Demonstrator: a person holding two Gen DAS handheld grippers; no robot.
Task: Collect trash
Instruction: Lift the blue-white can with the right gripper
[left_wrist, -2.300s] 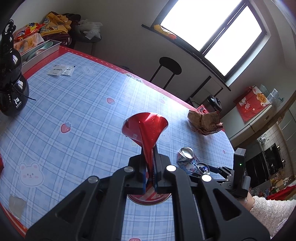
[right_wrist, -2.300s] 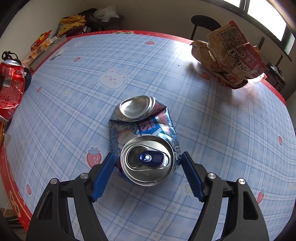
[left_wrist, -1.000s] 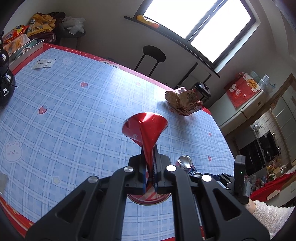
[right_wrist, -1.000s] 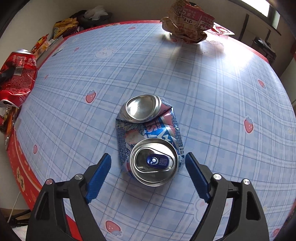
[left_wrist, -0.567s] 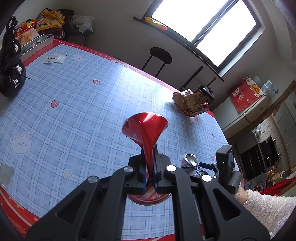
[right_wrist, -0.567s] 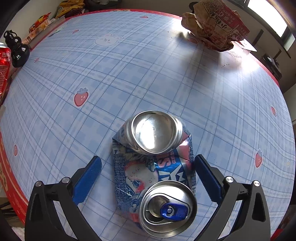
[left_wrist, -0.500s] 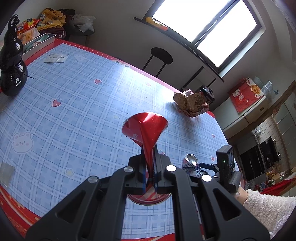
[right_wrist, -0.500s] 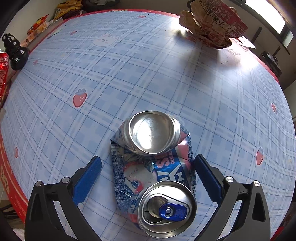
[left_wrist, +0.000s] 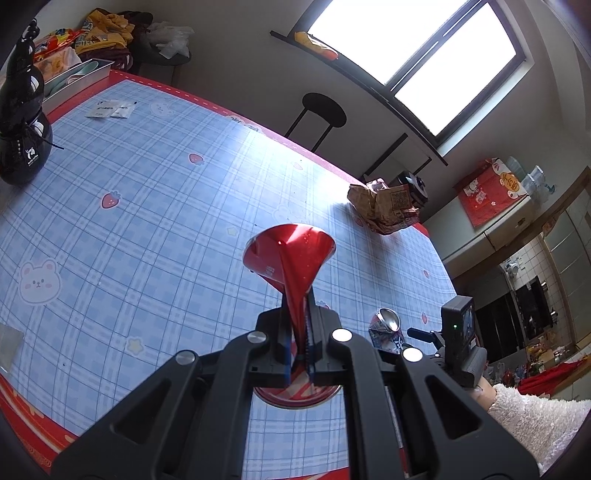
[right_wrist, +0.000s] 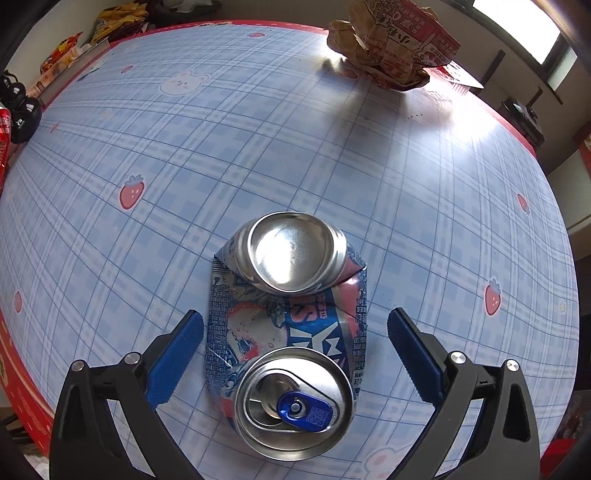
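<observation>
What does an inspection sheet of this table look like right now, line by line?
Surface: blue plaid tablecloth with strawberry and bear prints, red border.
Job's things: crushed red can; flattened blue can lying on the cloth; crumpled paper bag near the far edge.
Clutter: black gourd-shaped bottle, paper packets.
Grippers: left tongs shut on the red can; right tongs open, straddling the blue can without touching.
Cables: nothing seen.
Surroundings: black stool, window.

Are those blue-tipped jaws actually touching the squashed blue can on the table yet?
Apart. In the right wrist view the right gripper stands open around the crushed blue can, with tablecloth showing between each blue pad and the can's sides.
</observation>
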